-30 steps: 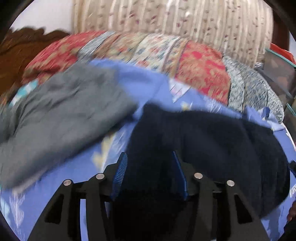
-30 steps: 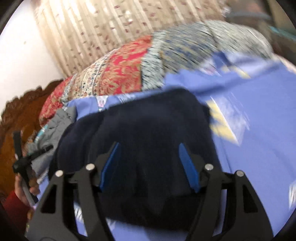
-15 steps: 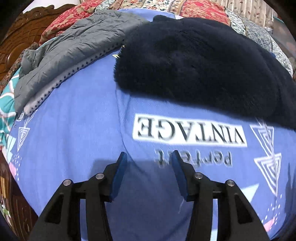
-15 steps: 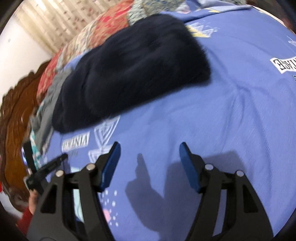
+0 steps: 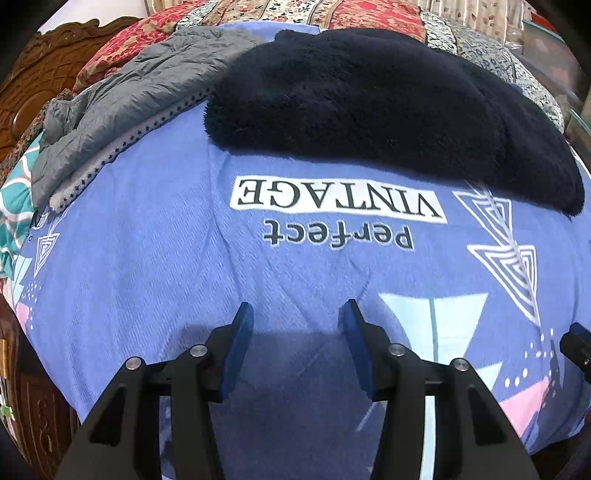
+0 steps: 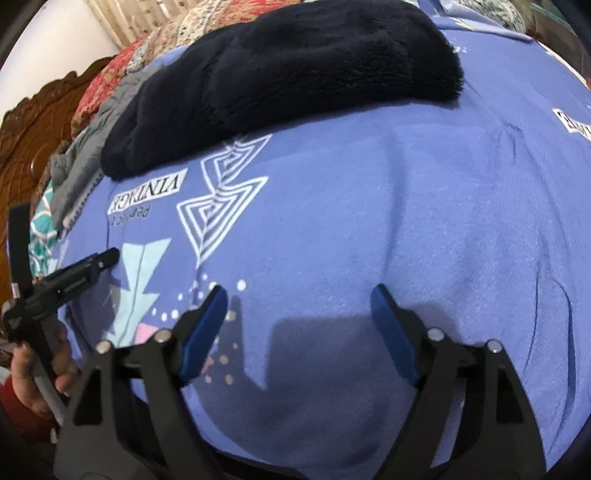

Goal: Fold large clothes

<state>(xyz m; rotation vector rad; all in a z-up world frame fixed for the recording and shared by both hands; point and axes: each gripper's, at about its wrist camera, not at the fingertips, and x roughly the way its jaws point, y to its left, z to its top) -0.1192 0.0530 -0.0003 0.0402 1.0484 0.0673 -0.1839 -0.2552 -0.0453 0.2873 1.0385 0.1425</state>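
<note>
A dark navy fleece garment point(image 5: 369, 99) lies folded in a thick bundle on the far part of the blue printed bedsheet point(image 5: 147, 258); it also shows in the right wrist view point(image 6: 280, 70). A grey quilted jacket point(image 5: 122, 103) lies folded to its left, also seen in the right wrist view point(image 6: 85, 155). My left gripper point(image 5: 295, 314) is open and empty, low over the near sheet, well short of the fleece. My right gripper point(image 6: 299, 295) is open and empty over the near sheet. The left gripper also appears in the right wrist view point(image 6: 74, 269).
Patterned red and floral pillows point(image 5: 332, 14) line the far side. A carved wooden headboard point(image 5: 33, 66) stands at the left. A teal patterned cloth point(image 5: 14, 192) lies at the left bed edge. The bed's near edge drops off below both grippers.
Both grippers have let go of the navy fleece and pulled back toward the near edge of the bed. The fleece now lies on the sheet, far from the fingers.
</note>
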